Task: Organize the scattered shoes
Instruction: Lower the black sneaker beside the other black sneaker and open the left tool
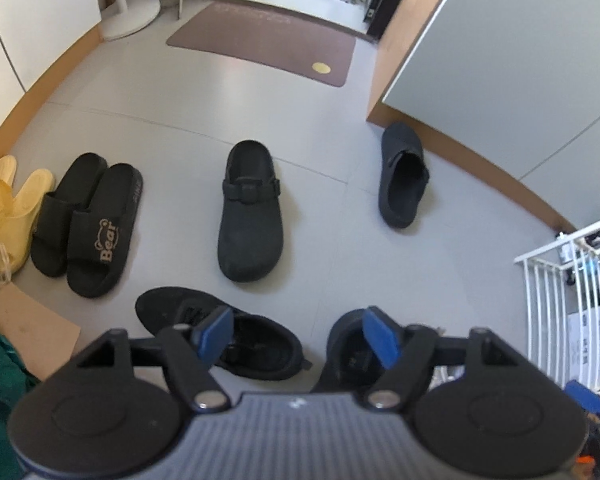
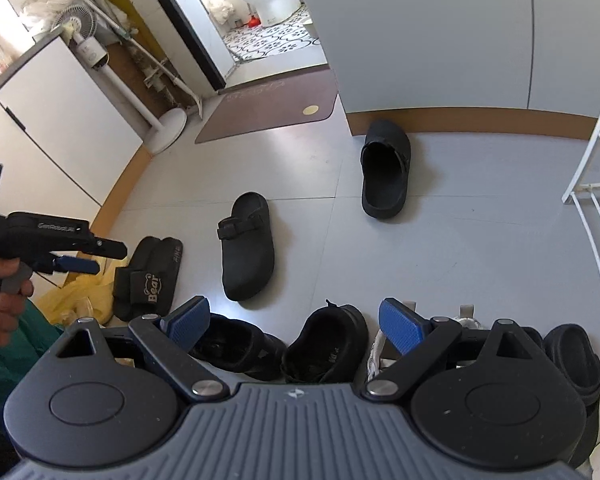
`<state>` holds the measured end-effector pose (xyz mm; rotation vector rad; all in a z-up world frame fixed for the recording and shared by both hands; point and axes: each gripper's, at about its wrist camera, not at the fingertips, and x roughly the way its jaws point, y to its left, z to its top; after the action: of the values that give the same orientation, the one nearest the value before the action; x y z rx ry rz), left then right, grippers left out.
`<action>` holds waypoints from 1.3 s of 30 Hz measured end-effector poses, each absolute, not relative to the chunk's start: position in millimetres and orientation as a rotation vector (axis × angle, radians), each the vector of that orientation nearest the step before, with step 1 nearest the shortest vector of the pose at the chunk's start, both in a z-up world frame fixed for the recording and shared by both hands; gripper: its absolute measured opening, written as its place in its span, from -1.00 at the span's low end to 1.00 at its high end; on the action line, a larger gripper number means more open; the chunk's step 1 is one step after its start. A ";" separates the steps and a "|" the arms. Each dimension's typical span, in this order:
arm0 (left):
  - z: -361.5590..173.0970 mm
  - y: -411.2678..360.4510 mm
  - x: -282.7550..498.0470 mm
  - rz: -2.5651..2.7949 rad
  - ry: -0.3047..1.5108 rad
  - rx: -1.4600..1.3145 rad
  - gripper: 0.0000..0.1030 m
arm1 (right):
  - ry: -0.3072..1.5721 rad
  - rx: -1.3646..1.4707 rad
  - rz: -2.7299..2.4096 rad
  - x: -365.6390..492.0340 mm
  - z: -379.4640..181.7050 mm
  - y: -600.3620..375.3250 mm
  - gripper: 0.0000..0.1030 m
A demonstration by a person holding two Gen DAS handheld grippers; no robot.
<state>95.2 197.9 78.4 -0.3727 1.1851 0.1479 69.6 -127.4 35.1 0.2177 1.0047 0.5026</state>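
Observation:
A black strapped clog (image 1: 250, 212) (image 2: 246, 248) lies alone mid-floor. Its mate (image 1: 402, 176) (image 2: 386, 168) lies apart, against the cabinet base. Black "Bear" slides (image 1: 88, 224) (image 2: 148, 276) sit paired at the left beside yellow boots (image 1: 16, 208). Two black shoes (image 1: 164, 308) (image 2: 328, 340) lie side by side below the grippers. My left gripper (image 1: 298, 332) hangs open above them with nothing between its blue pads; in the right wrist view a hand holds it at the left (image 2: 78, 266). My right gripper (image 2: 294, 322) is open and empty over the same shoes.
A brown mat (image 1: 268, 40) lies before the bathroom doorway, with a fan base (image 1: 130, 16) to its left. A grey cabinet (image 1: 500, 60) stands at the right, a white wire rack (image 1: 560, 300) nearer. More black slides (image 2: 576, 356) sit far right. Cardboard (image 1: 32, 320) lies at the left.

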 end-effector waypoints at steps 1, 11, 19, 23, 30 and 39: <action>78.6 196.0 93.5 0.140 1.190 -0.364 0.45 | 1.001 0.227 0.496 68.6 35.8 -127.7 0.84; 50.9 193.1 84.5 0.070 1.217 -0.405 0.60 | 1.052 0.267 0.510 64.4 15.6 -108.6 0.84; 21.2 188.5 65.2 -0.007 1.212 -0.433 0.73 | 1.107 0.303 0.471 58.1 -12.1 -91.2 0.84; 21.8 185.1 57.4 -0.020 1.200 -0.365 0.78 | 1.143 0.326 0.454 54.1 -26.7 -81.9 0.84; 15.0 187.7 56.7 -0.048 1.208 -0.336 0.82 | 1.168 0.309 0.476 46.8 -43.0 -57.7 0.83; 37.1 205.0 72.4 -0.130 1.162 -0.272 0.82 | 1.211 0.328 0.460 50.4 -71.0 -39.9 0.83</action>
<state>72.4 205.0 37.1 -0.2723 1.1617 -0.1303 50.4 -39.9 -71.0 0.3282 1.2114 0.4596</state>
